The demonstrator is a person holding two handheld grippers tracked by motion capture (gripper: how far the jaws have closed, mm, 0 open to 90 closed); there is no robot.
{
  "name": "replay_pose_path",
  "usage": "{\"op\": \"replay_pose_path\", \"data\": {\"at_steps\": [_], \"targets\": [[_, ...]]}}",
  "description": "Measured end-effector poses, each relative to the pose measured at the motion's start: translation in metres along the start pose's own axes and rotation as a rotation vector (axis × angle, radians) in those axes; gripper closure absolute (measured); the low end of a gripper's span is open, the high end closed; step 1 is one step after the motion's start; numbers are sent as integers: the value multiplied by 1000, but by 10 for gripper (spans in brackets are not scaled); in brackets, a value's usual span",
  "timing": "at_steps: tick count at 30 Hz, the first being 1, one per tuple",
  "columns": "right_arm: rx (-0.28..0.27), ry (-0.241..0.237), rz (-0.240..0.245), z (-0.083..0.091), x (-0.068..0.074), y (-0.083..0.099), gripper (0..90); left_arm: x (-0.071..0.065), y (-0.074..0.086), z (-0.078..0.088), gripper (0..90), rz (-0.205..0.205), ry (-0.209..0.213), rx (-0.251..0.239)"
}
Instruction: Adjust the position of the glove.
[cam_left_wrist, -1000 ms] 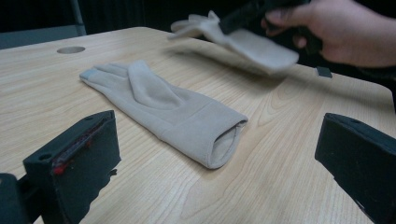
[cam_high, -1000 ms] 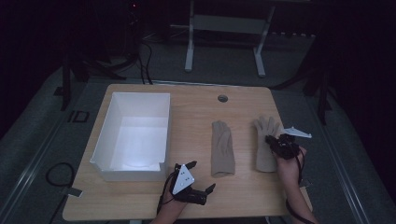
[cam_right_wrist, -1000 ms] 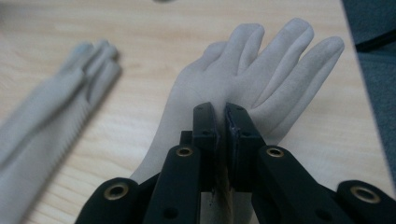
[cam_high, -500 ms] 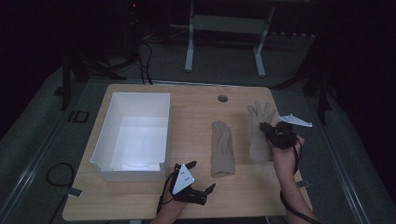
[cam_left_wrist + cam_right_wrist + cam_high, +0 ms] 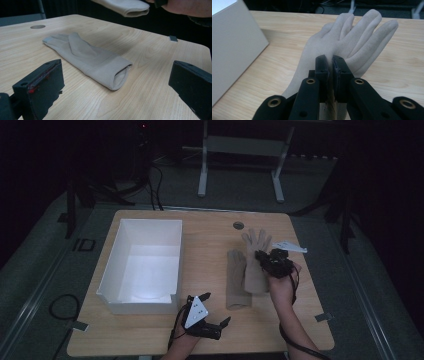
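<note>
— Two gloves, are there? Where is each?

— Yes, both beige. The held glove (image 5: 255, 265) hangs in the right tongs (image 5: 263, 257), lifted off the surface (image 5: 210, 230) toward its right edge. In the right gripper view the fingers of that glove spread out beyond the black pads, which are pressed together on the cloth near the palm.

— So those tongs are clamped?

— Clamped on the held glove, nothing else between them. In the left gripper view its cuff hangs clear above the wood.

— And the other one?

— The flat glove (image 5: 235, 279) lies on the surface just beside the lifted one, on its left, cuff toward the near edge and fingers toward the far edge. In the left gripper view it lies folded with its cuff mouth facing the camera.

— What about the left tongs?

— The left tongs (image 5: 216, 310) sit by the near edge, wide apart, holding nothing, pointed toward the flat glove.

— Anything else there?

— A white box (image 5: 115, 265), open on top, stands along the left side. A round hole (image 5: 238, 225) is in the wood near the far edge.
</note>
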State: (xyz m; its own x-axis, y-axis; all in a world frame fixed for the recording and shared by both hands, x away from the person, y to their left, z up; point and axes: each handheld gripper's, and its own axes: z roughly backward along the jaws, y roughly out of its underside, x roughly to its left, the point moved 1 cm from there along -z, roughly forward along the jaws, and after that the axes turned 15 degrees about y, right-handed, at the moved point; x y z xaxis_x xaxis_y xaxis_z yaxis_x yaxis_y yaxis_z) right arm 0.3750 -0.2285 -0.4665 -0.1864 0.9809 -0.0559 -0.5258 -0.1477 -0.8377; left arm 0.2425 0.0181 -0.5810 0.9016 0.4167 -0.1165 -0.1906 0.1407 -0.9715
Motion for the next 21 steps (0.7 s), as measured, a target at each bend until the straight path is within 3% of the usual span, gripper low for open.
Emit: {"op": "replay_pose_path", "data": {"at_steps": [3, 9, 21], "targets": [[10, -7, 11, -6, 16, 1, 837, 0, 0, 0, 2, 0, 2, -1], [40, -14, 19, -17, 29, 11, 837, 0, 0, 0, 2, -2, 3, -2], [114, -1, 31, -40, 38, 40, 835, 0, 0, 0, 2, -1, 4, -2]]}}
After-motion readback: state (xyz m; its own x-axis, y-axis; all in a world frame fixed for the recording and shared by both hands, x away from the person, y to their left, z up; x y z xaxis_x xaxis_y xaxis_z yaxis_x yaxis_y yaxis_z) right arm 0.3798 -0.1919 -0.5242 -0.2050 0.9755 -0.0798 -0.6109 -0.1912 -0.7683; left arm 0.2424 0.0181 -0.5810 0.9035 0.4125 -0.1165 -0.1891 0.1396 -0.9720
